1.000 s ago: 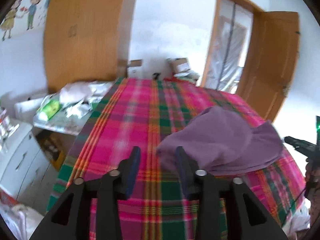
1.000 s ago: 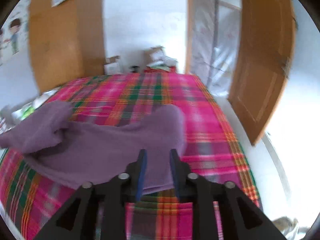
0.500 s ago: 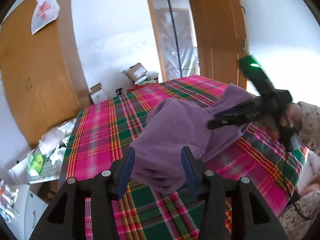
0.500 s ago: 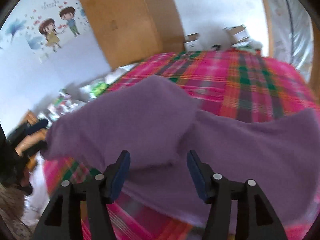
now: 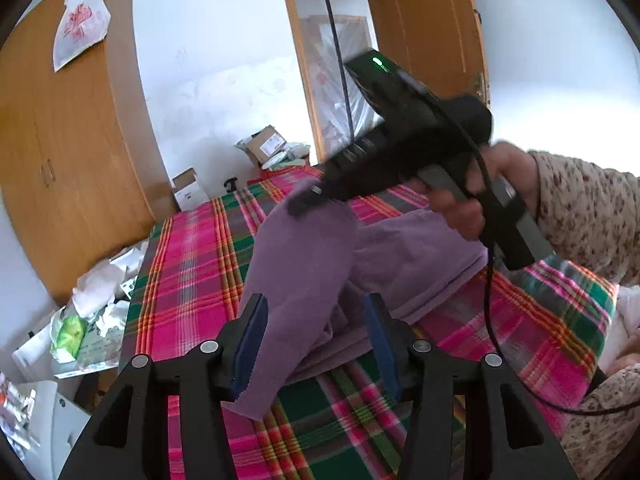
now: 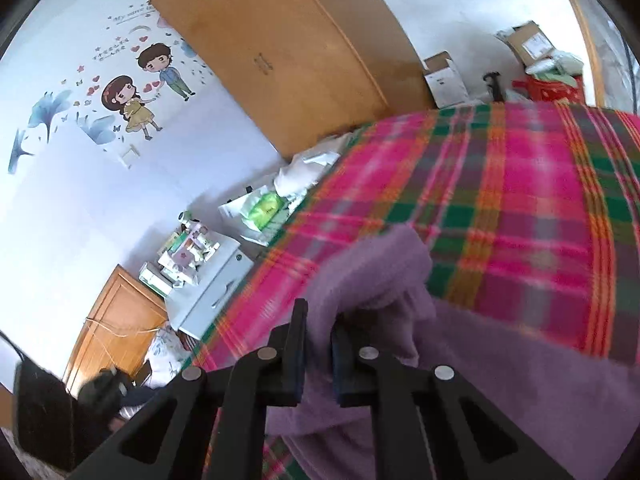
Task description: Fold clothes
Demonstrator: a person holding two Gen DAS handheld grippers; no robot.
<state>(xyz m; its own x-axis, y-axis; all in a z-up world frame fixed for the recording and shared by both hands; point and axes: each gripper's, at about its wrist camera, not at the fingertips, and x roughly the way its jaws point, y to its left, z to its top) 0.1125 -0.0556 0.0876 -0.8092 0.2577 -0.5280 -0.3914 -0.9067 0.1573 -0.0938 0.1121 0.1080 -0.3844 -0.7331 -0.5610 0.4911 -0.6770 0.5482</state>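
Note:
A purple garment lies on the bed's pink and green plaid cover. A person's hand holds my right gripper, which is shut on a raised fold of it. The fold hangs down from there, steeply draped. In the right wrist view the purple garment is pinched between the narrow jaws of my right gripper. My left gripper is open, low over the near bed edge. The hanging cloth passes between its fingers, and I cannot tell whether it touches them.
A wooden wardrobe stands left of the bed. Bags and papers lie heaped on a stand beside the bed. Cardboard boxes sit on the floor by the far wall next to an open door. A patterned sleeve reaches in from the right.
My right gripper went from open to shut on the purple garment and lifted a fold up and leftward. The cloth now hangs between my left gripper's open fingers.

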